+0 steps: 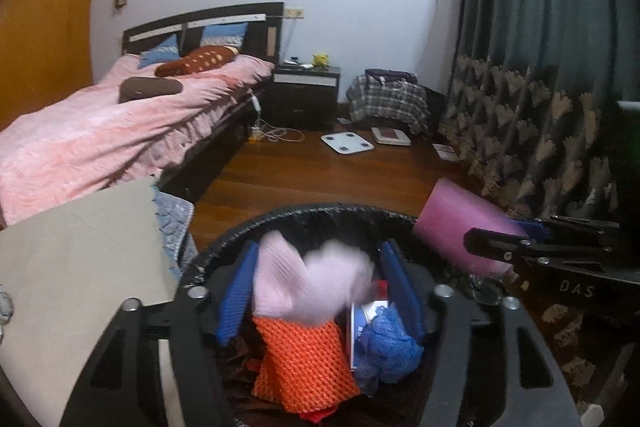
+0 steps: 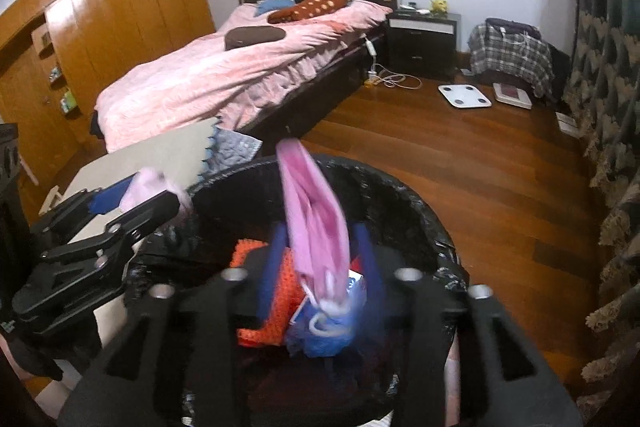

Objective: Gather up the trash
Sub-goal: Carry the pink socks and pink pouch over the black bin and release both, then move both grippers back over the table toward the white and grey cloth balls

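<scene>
A black-lined trash bin point(image 1: 224, 239) point(image 2: 404, 195) sits below both grippers. Inside lie an orange foam net point(image 1: 304, 363) point(image 2: 276, 307) and crumpled blue plastic point(image 1: 388, 347) point(image 2: 328, 335). My left gripper point(image 1: 320, 291) hangs over the bin with its blue pads wide apart; a blurred pale pink foam piece point(image 1: 308, 283) sits between them, loose, also seen in the right wrist view point(image 2: 154, 187). My right gripper point(image 2: 320, 259) has a pink foam sleeve point(image 2: 316, 215) point(image 1: 464, 231) standing between its blue pads over the bin; both look blurred.
A bed with a pink cover point(image 2: 240, 67) stands to the left, a beige-covered surface point(image 1: 80, 267) beside the bin. Wooden floor point(image 2: 480, 167) holds a white scale point(image 2: 464, 95) and cables. A patterned curtain point(image 2: 608, 131) hangs on the right. A nightstand point(image 1: 306, 93) stands at the back.
</scene>
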`<state>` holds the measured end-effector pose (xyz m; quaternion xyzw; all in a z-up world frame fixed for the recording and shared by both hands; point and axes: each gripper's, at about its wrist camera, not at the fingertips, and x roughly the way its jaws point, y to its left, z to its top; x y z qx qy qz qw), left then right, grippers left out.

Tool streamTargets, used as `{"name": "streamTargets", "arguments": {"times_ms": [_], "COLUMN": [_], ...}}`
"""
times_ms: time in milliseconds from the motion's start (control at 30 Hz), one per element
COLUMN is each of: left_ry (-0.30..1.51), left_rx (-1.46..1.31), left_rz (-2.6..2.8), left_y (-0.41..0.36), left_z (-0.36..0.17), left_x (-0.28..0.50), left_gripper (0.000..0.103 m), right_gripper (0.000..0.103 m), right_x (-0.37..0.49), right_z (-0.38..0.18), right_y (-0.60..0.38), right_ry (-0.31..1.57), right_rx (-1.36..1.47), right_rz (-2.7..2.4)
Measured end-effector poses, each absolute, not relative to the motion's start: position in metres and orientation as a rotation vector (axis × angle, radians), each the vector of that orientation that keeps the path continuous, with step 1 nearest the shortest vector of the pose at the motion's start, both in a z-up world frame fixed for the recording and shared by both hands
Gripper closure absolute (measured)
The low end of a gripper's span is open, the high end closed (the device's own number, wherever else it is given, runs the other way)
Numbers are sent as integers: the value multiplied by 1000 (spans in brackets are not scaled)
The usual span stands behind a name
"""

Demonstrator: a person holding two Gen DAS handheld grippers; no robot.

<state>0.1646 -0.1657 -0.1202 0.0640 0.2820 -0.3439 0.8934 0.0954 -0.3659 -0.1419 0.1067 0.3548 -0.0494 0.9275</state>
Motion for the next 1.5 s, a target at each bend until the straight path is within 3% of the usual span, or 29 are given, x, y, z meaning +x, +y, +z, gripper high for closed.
{"name": "streamTargets", "arguments": {"times_ms": [133, 267, 400, 633, 1133, 1500], "left_ry": [595, 578, 555, 505, 499, 532], "left_rx": [131, 115, 83, 49, 36, 8], "left_rz": [-709, -654, -567, -420, -121, 71], "left_y": [-157, -139, -108, -46, 102, 190], "left_z": [-122, -116, -104, -79, -85, -115], "left_x": [169, 172, 174, 166, 153, 193], "left_gripper": [33, 26, 18, 7, 6, 6], "right_gripper": [41, 14, 9, 5, 5, 5], "right_x": [95, 89, 83, 87, 153, 217], "right_z": [-145, -141, -132, -103, -97, -124], "right_y": [-369, -370, -364, -321, -180, -90], "right_ry": [726, 688, 651, 614, 599, 633], "right_rx": [219, 216, 208, 191, 112, 88], "right_rz": [-129, -166, -158, -82, 115, 195]}}
